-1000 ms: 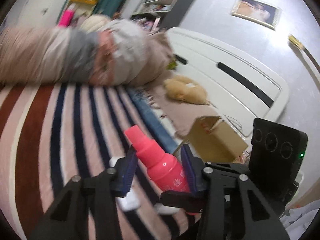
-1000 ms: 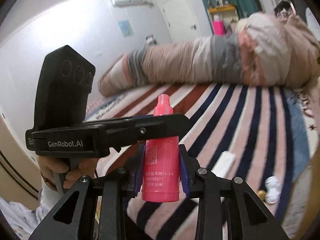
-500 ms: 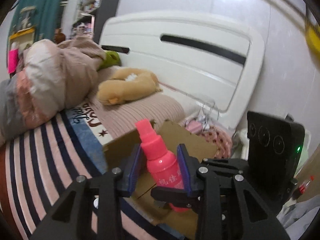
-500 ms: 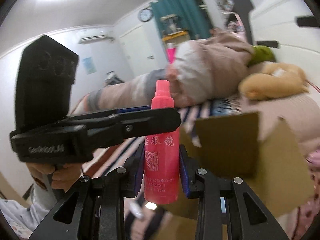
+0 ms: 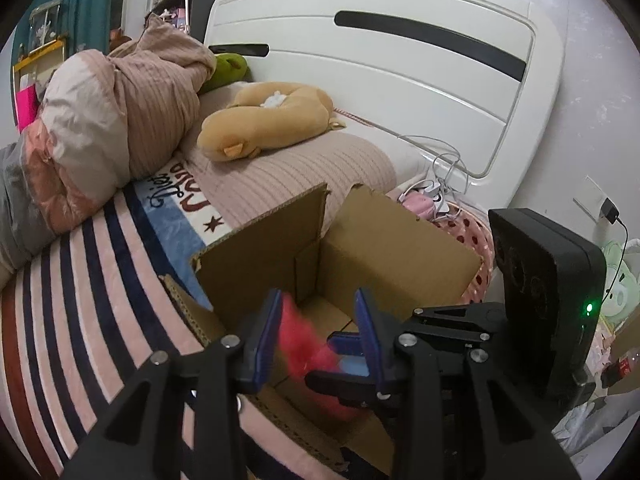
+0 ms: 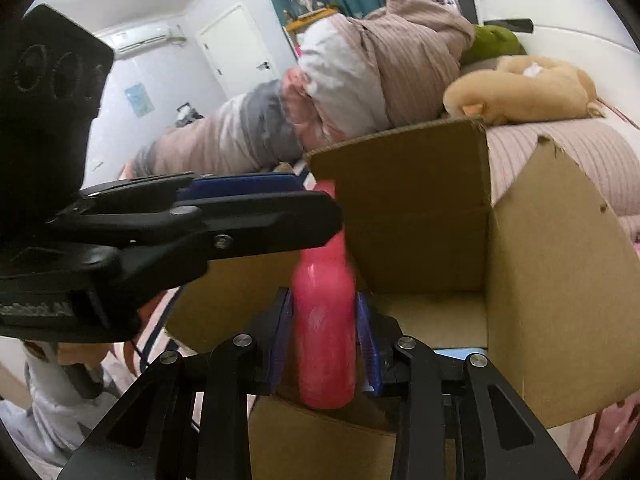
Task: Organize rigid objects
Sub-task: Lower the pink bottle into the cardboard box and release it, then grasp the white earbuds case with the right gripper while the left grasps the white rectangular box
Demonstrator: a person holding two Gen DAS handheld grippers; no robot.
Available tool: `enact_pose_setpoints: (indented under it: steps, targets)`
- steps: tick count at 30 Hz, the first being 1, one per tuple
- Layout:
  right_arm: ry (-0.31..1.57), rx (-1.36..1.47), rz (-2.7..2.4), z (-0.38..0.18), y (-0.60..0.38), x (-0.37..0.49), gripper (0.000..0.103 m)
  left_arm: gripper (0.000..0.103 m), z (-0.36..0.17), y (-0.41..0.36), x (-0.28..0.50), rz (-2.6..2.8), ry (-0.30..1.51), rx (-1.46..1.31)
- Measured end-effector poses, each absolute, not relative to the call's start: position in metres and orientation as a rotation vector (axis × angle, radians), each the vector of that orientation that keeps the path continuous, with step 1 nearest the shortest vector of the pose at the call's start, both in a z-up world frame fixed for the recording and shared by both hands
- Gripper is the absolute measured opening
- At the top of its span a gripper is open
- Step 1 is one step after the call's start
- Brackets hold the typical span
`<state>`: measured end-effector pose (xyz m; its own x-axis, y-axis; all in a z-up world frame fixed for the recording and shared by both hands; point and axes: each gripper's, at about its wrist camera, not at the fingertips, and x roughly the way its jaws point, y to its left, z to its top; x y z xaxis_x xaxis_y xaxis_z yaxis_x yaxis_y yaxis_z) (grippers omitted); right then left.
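Note:
A pink spray bottle (image 6: pixel 325 332) stands between the blue pads of my right gripper (image 6: pixel 325 340), over the open cardboard box (image 6: pixel 552 288). It is blurred, and there is a thin gap on each side, so the jaws look just open. In the left wrist view the bottle (image 5: pixel 306 346) is a red blur between my left gripper's (image 5: pixel 318 332) spread pads, above the box (image 5: pixel 384 256). The left gripper (image 6: pixel 256 216) crosses the right wrist view from the left, level with the bottle's neck.
The box sits on a striped bedspread (image 5: pixel 80 300) near a pink pillow (image 5: pixel 288 168). A rolled duvet (image 5: pixel 120 120), a tan plush toy (image 5: pixel 268 124) and the white headboard (image 5: pixel 400 80) lie beyond. Cables and a pink dotted basket (image 5: pixel 460 224) are at the right.
Both grippers moved down over the open box. Both grippers' jaws have widened, and the bottle is now blurred between them.

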<state>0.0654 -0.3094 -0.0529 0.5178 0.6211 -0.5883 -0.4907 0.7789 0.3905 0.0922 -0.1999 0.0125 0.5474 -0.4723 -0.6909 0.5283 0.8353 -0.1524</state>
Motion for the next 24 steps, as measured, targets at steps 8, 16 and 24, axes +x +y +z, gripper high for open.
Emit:
enact_pose_setpoints:
  steps: [8,16,24]
  targets:
    - [0.779,0.181,0.609,-0.044,-0.315,0.054,0.030,0.065,0.029,-0.170,0.078,-0.561,0.748,-0.001]
    - [0.652,0.129,0.704,-0.003,-0.283,0.020,0.035,0.071,0.053,-0.097,0.044,-0.445,0.673,-0.047]
    - [0.671,0.051,0.829,0.008,-0.190,0.007,0.036,0.072,0.039,-0.004,0.010,-0.297,0.668,-0.077]
